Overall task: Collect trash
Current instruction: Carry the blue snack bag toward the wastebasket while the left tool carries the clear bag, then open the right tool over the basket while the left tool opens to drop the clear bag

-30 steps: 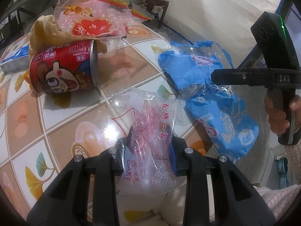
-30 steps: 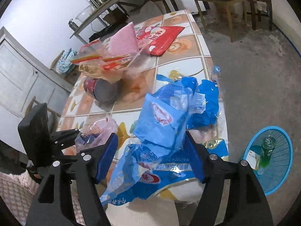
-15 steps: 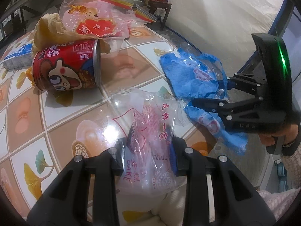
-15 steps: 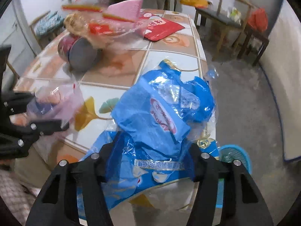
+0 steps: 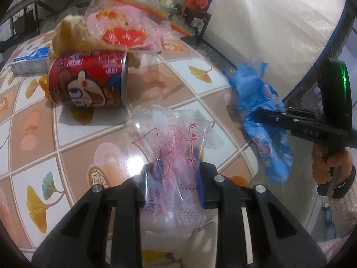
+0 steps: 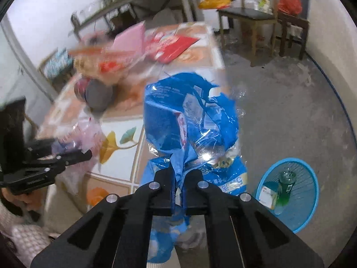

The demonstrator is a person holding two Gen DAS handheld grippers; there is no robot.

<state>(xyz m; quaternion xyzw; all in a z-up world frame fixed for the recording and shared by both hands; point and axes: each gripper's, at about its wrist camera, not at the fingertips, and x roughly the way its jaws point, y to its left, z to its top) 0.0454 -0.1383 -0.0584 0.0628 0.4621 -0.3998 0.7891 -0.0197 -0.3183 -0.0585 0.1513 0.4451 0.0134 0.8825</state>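
Observation:
My right gripper [image 6: 178,185] is shut on a crumpled blue plastic wrapper [image 6: 189,116] and holds it up beyond the table's edge; it also shows in the left wrist view [image 5: 258,102]. My left gripper [image 5: 171,178] is shut on a clear plastic bag with pink print [image 5: 176,138] at the near edge of the tiled table [image 5: 73,138]. A blue basket [image 6: 290,192] with a green bottle and a carton stands on the floor at the right.
A red can [image 5: 89,82] lies on its side on the table. Behind it lie a brown paper wad [image 5: 69,31], a clear bag with a red heart [image 5: 125,31] and a blue-white carton [image 5: 29,60]. Wooden chairs [image 6: 252,20] stand at the back.
My right gripper has closed on the blue wrapper and lifted it off the table, toward the right. My left gripper keeps its hold on the clear bag.

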